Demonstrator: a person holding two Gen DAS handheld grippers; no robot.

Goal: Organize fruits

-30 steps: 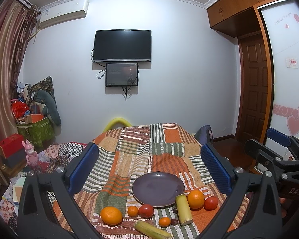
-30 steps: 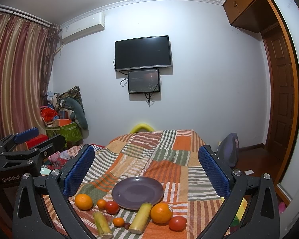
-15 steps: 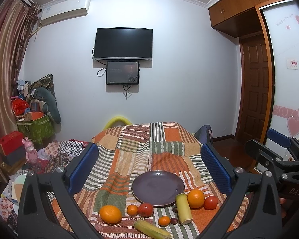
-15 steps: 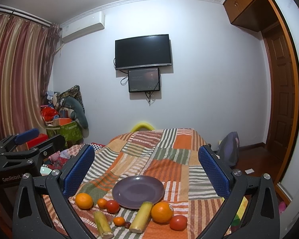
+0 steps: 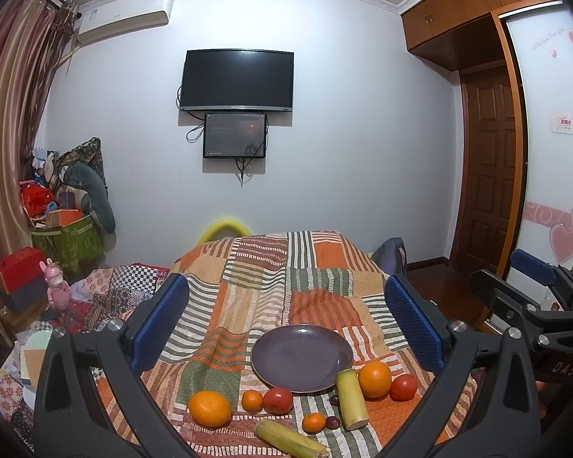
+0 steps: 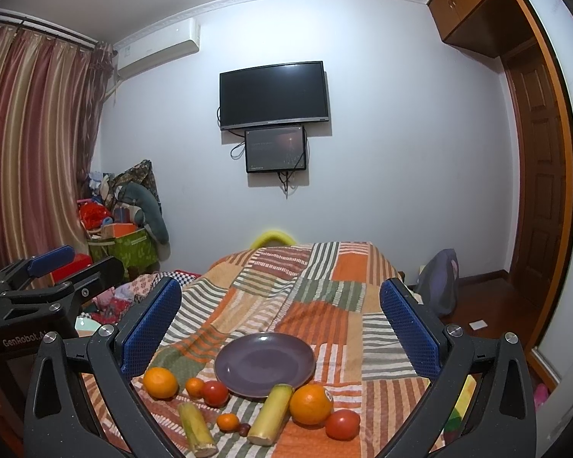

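Nothing has moved: both tongs (image 5: 286, 328) (image 6: 279, 328) gape over an empty purple plate (image 5: 301, 357).

In the left wrist view, the lower sugarcane piece (image 5: 291, 438) is cut by the bottom edge. The small dark fruit (image 6: 244, 429) is too small to identify.
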